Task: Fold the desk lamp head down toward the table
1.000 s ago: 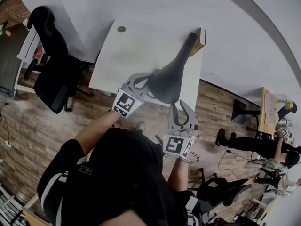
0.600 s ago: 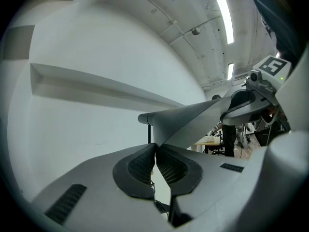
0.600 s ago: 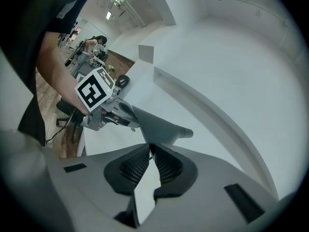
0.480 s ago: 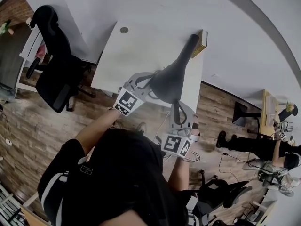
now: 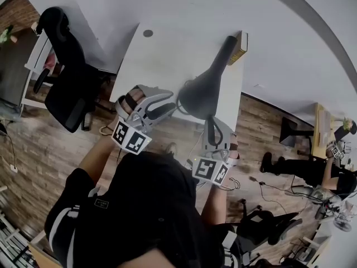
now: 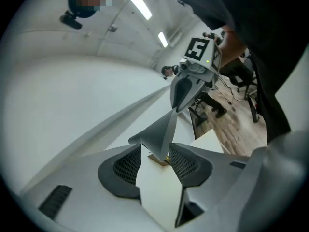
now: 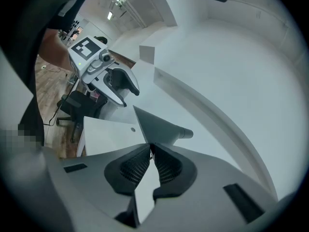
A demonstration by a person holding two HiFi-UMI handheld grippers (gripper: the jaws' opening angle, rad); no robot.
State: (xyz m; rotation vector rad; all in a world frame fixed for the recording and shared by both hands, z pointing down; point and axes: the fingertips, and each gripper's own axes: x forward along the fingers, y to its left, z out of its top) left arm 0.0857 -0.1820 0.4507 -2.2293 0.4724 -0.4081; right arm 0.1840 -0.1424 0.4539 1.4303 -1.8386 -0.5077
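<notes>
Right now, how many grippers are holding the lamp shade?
1. The right gripper, jaws just closed in, pinches the near rim of the lamp shade; the left gripper, jaws just opened, holds nothing, left of it.

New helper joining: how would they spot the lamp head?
Start at the white desk by the wall. Over its near right edge is the lamp head: the only dark cone, tapering toward the tan block at the far corner.

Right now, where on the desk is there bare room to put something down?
Free: the whole left and middle of the table, from the grommet hole at the far end back to the near edge. Crowded: the right side, where the lamp head, its arm and the tan block run along the edge.
</notes>
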